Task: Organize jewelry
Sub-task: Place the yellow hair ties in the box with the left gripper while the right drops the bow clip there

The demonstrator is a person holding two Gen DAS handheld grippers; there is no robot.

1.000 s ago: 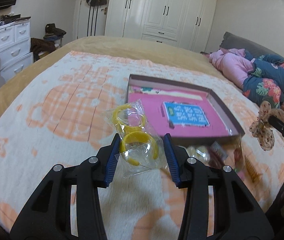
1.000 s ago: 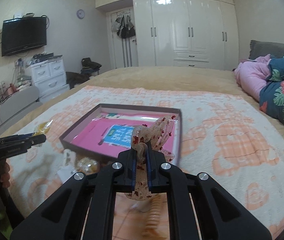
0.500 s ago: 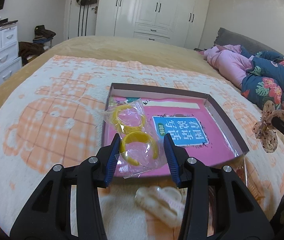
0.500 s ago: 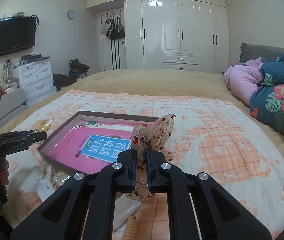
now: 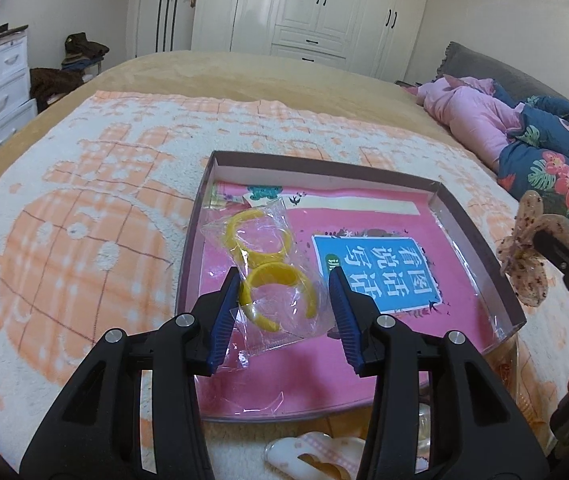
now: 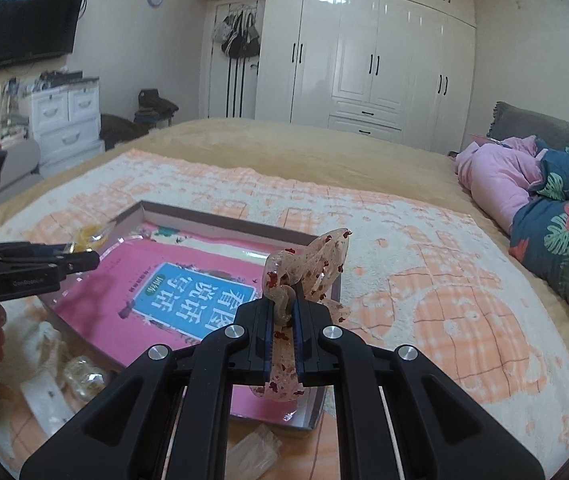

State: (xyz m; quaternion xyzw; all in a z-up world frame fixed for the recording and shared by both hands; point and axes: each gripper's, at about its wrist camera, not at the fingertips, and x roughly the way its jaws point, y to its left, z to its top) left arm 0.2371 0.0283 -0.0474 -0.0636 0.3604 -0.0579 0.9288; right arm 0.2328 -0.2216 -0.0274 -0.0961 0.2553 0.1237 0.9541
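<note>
Bangles (image 5: pixel 272 276) in a clear bag, pinched by left gripper (image 5: pixel 284 292) over the box (image 5: pixel 480 240) on the bed (image 5: pixel 84 208). Slick bag, light hold: could slide out short of the box. Right gripper (image 6: pixel 283 312) clenched on a speckled hair clip (image 6: pixel 308 264) near the box's right wall; may catch the rim.

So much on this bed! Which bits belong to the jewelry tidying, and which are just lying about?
Part of the job:
- clear plastic bag of yellow bangles, in the left tool
- translucent red-speckled hair clip, in the right tool
- shallow brown box with a pink book

Lying about:
- pink padded jacket
- floral navy quilt
- white drawer unit
</note>
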